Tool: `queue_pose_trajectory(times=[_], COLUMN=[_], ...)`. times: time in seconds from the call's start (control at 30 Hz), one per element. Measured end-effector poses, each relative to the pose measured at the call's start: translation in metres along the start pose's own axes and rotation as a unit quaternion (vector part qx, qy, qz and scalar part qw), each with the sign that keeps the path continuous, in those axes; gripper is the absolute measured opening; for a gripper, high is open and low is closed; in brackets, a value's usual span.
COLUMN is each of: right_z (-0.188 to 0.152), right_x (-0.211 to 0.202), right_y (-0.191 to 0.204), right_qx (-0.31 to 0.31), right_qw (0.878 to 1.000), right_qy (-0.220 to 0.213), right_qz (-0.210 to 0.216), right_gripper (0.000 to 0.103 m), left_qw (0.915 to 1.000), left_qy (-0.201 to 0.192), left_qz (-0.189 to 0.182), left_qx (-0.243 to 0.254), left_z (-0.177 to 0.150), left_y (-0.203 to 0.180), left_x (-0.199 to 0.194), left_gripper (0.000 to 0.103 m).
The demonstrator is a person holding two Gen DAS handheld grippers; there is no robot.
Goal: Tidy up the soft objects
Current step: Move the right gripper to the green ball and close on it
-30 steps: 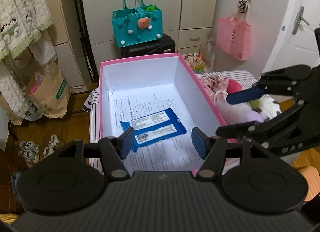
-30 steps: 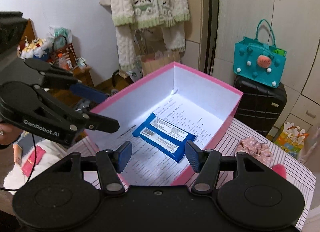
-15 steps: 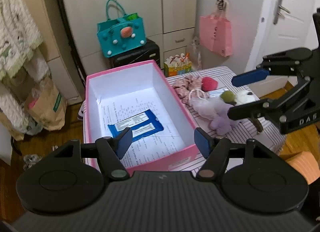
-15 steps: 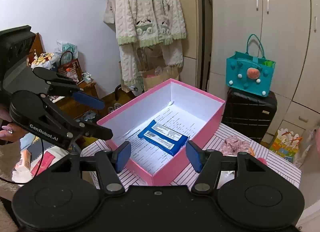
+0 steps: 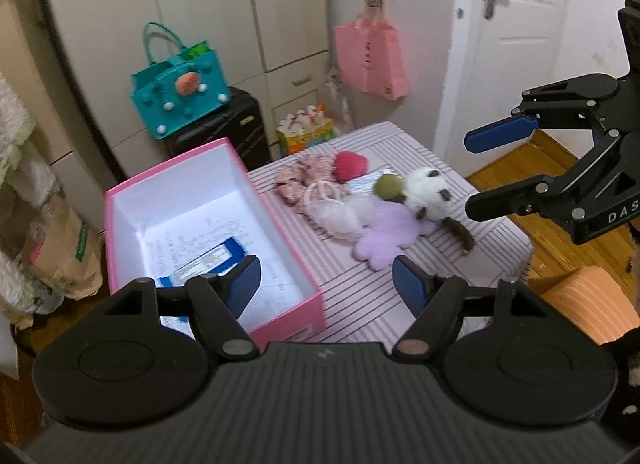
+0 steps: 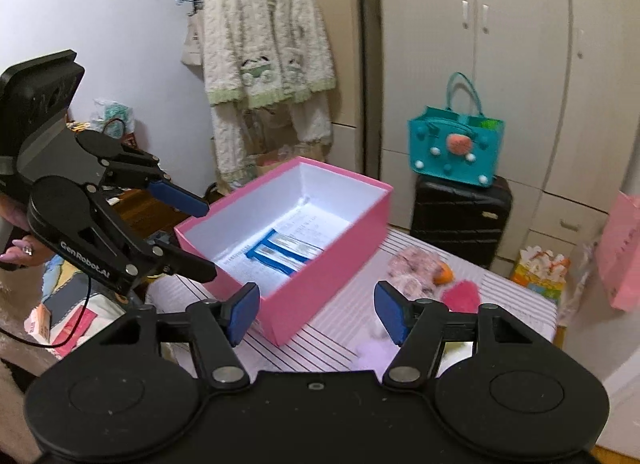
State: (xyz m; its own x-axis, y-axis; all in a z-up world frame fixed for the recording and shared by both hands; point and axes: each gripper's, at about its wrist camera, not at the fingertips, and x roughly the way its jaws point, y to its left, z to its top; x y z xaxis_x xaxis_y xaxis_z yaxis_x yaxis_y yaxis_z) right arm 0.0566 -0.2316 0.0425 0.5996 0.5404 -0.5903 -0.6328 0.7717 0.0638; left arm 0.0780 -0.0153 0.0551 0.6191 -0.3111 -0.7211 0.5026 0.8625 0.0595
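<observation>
**Q:** What has changed since a second ago?

**A:** Both grippers have pulled back from the pink box, so more of the striped bench now shows. The left gripper has just been spreading its fingers; they stand apart with nothing between them. The right gripper has also just been opening, fingers apart and empty.

**Q:** Where are the soft things?

**A:** A blue wipes pack lies flat on the printed paper lining the box floor. To the right of the box, on the bench, a loose cluster: a pink scrunchie, a red pom-pom, a pale mesh pouch, a lilac plush, a green ball and a white plush toy, several touching one another.
</observation>
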Motion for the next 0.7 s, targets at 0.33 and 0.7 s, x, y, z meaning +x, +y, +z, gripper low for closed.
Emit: queue_pose_trajectory(times=[0.33, 0.7], right_z=[-0.042, -0.065], right_x=[-0.016, 0.002], right_y=[-0.033, -0.07], right_qx=[0.028, 0.038], right_qw=[0.999, 0.998], right_qy=[0.023, 0.041], right_qz=[-0.023, -0.027], right_gripper=[0.07, 0.071], left_qw=[0.9985, 0.9957], left_qy=[0.019, 0.041], left_qz=[-0.039, -0.077], left_qx=[0.035, 0.029], left_z=[0.019, 0.037], left_y=[-0.038, -0.059], left_x=[0.032, 0.081], left_gripper=[0.072, 0.072])
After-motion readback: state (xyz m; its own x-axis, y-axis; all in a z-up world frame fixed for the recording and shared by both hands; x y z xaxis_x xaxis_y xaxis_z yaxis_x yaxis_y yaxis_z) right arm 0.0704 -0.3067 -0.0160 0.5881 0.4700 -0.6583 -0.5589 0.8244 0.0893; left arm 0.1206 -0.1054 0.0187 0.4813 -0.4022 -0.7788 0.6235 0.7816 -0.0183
